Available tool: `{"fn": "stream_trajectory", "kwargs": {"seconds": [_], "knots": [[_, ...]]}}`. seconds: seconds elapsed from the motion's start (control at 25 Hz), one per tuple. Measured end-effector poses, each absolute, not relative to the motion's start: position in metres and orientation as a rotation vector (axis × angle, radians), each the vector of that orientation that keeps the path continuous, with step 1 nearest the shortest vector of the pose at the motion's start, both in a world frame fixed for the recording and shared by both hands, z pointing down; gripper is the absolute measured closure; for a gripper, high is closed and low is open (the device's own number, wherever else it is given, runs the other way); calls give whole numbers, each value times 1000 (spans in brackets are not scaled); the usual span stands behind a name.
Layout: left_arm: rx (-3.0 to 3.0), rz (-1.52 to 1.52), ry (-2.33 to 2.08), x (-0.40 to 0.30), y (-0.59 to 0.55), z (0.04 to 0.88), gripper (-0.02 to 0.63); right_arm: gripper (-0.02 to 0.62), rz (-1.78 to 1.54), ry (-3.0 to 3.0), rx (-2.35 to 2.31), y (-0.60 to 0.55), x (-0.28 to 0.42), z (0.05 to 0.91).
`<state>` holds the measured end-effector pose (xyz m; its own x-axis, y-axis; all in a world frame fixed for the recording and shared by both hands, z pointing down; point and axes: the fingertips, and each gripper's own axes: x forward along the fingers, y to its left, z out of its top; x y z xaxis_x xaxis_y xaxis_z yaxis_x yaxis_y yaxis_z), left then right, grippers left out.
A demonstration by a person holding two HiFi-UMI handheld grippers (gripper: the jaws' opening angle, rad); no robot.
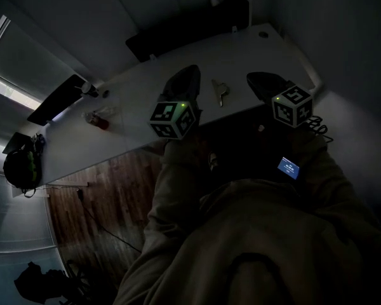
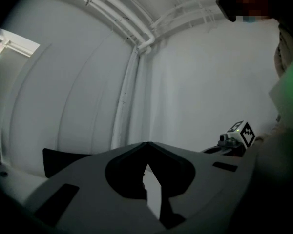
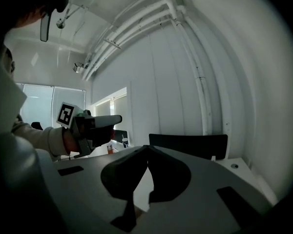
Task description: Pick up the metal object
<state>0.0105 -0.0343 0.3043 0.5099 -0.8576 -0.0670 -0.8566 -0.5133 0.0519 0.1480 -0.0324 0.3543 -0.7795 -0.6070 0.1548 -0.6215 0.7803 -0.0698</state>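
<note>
Metal object (image 1: 220, 92) probably rests on table (image 1: 260, 53).

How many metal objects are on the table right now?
1: the metal object lies on the white table between left tongs and right tongs. The dim items far left are unclear.

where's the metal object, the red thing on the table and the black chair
metal object (image 1: 221, 92), head view, middle of its body
red object (image 1: 99, 122), head view, its red middle
black chair (image 3: 188, 146), right gripper view, middle of its backrest
</note>
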Motion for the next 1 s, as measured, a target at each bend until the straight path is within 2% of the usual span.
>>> {"fn": "stream_trajectory", "kwargs": {"seconds": [0.44, 0.72, 1.0], "knots": [[2752, -77, -1468, -92, -219, 283, 601, 575, 104, -2805, 1086, -208, 47, 300], [2680, 9, -1485, -126, -305, 294, 601, 575, 146, -2755, 1194, -275, 36, 296], [2669, -40, -1443, -140, -340, 291, 601, 576, 130, -2770, 1170, -330, 30, 286]]}}
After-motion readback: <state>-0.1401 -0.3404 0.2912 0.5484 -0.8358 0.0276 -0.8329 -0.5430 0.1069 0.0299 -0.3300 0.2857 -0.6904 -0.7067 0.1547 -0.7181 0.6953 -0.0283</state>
